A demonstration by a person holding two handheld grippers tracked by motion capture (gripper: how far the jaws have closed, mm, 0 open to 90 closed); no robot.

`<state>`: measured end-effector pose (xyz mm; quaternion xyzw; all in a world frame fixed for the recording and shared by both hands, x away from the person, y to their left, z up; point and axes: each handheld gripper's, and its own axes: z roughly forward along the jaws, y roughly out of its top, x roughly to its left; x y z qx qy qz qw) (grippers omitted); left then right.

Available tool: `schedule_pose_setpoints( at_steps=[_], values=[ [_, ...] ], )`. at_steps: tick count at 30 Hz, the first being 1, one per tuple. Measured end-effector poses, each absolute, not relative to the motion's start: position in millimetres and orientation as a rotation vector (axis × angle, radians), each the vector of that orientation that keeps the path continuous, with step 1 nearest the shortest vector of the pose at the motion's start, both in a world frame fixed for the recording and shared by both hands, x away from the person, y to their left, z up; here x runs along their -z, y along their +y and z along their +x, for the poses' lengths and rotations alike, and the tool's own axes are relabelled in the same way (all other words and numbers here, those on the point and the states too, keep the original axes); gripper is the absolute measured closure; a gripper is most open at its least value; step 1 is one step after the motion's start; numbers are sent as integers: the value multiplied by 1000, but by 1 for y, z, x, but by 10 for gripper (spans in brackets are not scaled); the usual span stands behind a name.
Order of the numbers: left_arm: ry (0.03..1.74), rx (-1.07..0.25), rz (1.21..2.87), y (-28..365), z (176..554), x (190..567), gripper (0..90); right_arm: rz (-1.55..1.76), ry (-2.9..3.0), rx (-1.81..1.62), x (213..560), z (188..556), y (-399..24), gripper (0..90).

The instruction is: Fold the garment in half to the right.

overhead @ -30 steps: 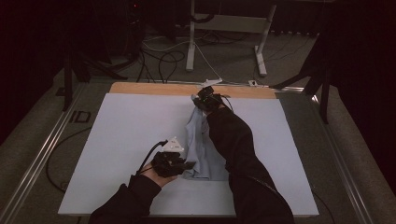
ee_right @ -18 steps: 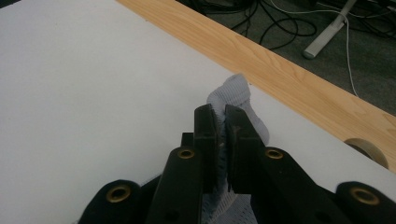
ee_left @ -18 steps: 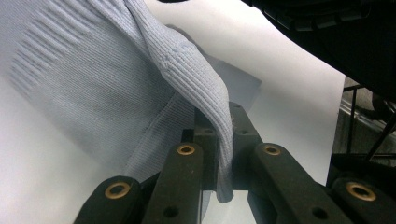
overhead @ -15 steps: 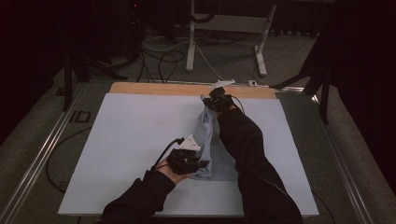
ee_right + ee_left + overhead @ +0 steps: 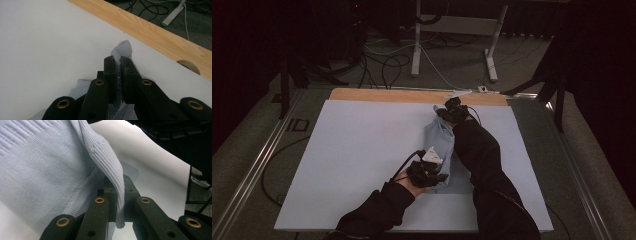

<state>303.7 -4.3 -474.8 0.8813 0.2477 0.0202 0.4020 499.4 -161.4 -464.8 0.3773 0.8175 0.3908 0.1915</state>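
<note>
Nearest the person, the left claw sits low over the white tabletop, its 2 black jaws clamped on a ribbed hem of the pale blue garment; in the left gripper view that hem runs down between the jaws of the left claw while the rest of the garment spreads up and to the left. The garment lies stretched in a narrow band from this claw toward the far edge, right of the tabletop's middle, partly under the person's dark right sleeve. At its far end the right claw is closed on a bunched tip of the fabric, seen in the right gripper view poking up past the jaws of the right claw. Beyond it runs the wooden strip along the tabletop's far edge, then cables on the floor.
</note>
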Motion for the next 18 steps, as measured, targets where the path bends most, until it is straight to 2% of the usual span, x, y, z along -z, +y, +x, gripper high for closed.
schedule_pose_setpoints(
  at_steps=[18],
  values=[
    [655,-48,2247,-25,313,495,861,1099,2311,-1098,491,506,-172,842]
  ],
)
